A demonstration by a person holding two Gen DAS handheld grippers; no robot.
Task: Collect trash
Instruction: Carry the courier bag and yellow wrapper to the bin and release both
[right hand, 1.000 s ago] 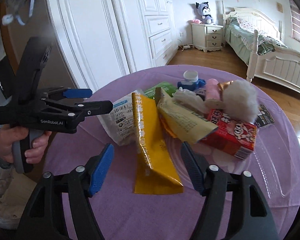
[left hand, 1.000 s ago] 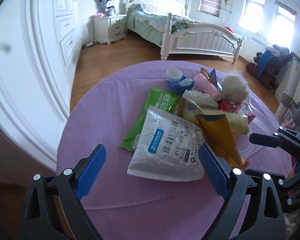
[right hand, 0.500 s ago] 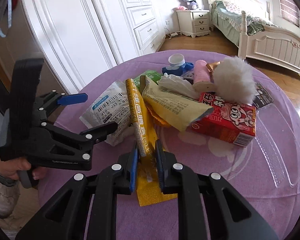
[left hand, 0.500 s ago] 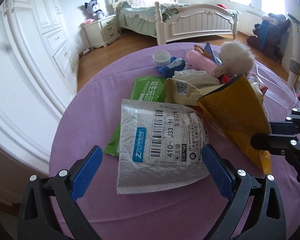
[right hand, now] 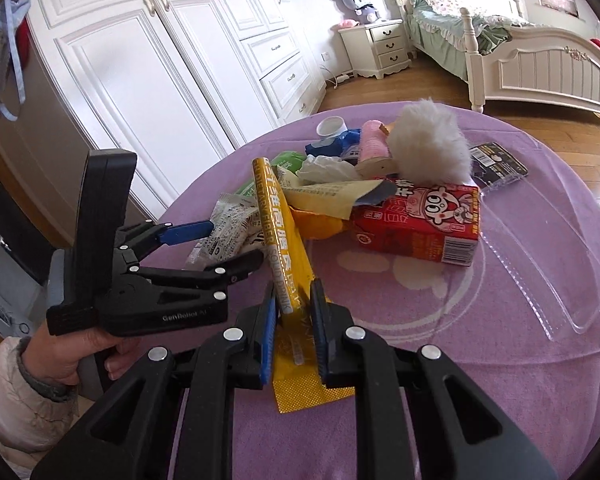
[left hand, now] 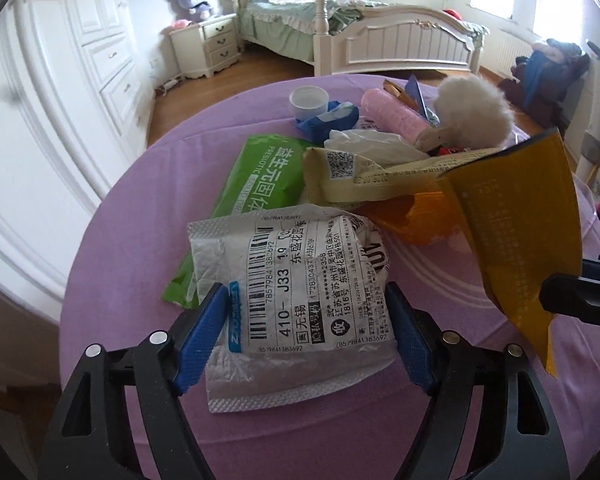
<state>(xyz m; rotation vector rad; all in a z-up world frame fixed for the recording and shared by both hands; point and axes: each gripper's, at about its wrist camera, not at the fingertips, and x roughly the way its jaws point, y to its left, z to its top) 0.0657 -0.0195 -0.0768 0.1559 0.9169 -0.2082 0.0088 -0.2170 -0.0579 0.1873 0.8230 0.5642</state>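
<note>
currently right gripper (right hand: 293, 312) is clamped on the yellow packet (right hand: 281, 248), pads pinching its lower end; the packet tilts up off the purple tablecloth (right hand: 420, 360) with its far end over the trash pile. from the left wrist view the same packet (left hand: 512, 224) hangs at the right, raised above the cloth.

left gripper (left hand: 306, 328) jaws are closing around the white courier bag (left hand: 300, 304): both blue pads touch its crumpled sides, bag still lying on the cloth, partly over the green wipes pack (left hand: 260, 184).

rest of the pile sits behind: beige sachet (left hand: 364, 176), crumpled tissue (left hand: 364, 144), pink roll (left hand: 388, 114), white fluffy ball (left hand: 476, 116), blue wrapper (left hand: 328, 120), white cap (left hand: 308, 100). red drink carton (right hand: 420, 224) lies on its side just right of the yellow packet, clear plastic tray (right hand: 548, 264) further right, dark small pack (right hand: 498, 162) behind it.
</note>
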